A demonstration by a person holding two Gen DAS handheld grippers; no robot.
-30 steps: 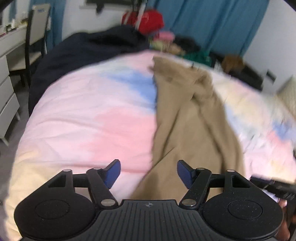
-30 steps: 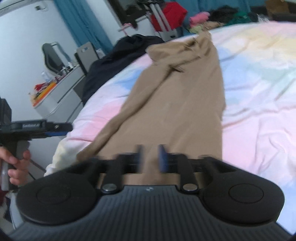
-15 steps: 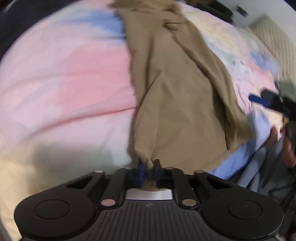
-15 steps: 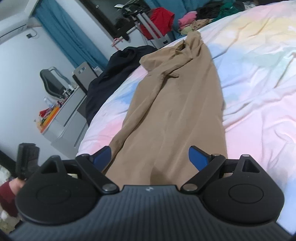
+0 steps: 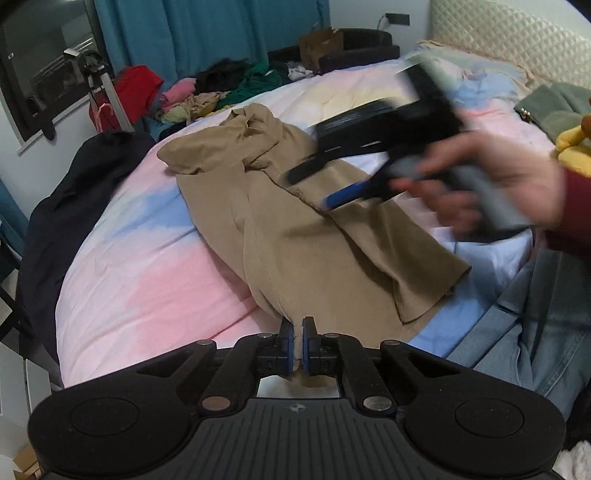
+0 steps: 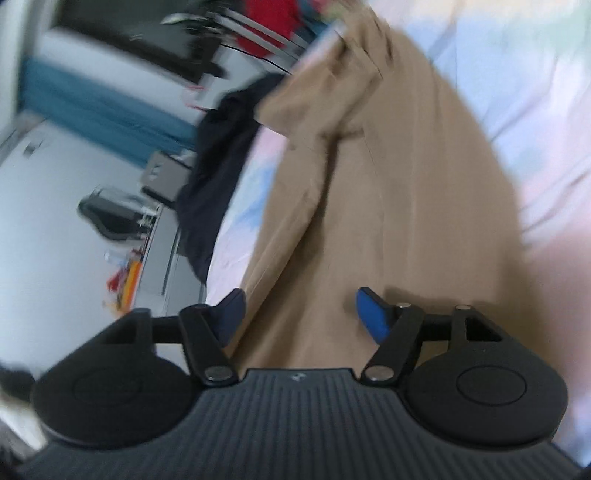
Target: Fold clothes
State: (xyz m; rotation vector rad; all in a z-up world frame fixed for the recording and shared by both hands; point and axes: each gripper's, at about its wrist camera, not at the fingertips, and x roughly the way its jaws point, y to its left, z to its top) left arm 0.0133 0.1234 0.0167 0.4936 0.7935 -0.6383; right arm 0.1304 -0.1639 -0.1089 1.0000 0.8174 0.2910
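The left hand-held gripper (image 5: 297, 345) is clenched on the near hem of the long tan knit garment (image 5: 295, 229), its blue-padded fingers pinching a small bunch of the cloth right at the near edge of the bed (image 5: 147, 280). From that pinch the garment runs away from it, lying lengthwise over the pastel pink, blue and white bedcover, with its rumpled collar end at the far side and one lower corner spread flat to the right.

The right hand-held gripper (image 6: 299, 314) is released, its blue-tipped fingers (image 6: 371, 314) standing wide apart above the same tan garment (image 6: 388, 184); the cloth fills the space between and beyond them, though I cannot tell whether either tip touches it. Seen from the left side, this tool (image 5: 388, 144) is a blurred black shape hovering over the right half of the garment, held in a hand (image 5: 491, 181) with a dark red sleeve (image 5: 572, 218).

A dark navy blanket (image 5: 74, 184) hangs over the left edge of the bed. At the far end lies a heap of mixed clothes (image 5: 207, 96) in pink, green, black and beige, with a red garment (image 5: 136, 83) on a rack beside it and teal curtains (image 5: 207, 33) behind. To the near right is blue denim (image 5: 517, 343), and at the far right a cream quilted headboard (image 5: 509, 37).
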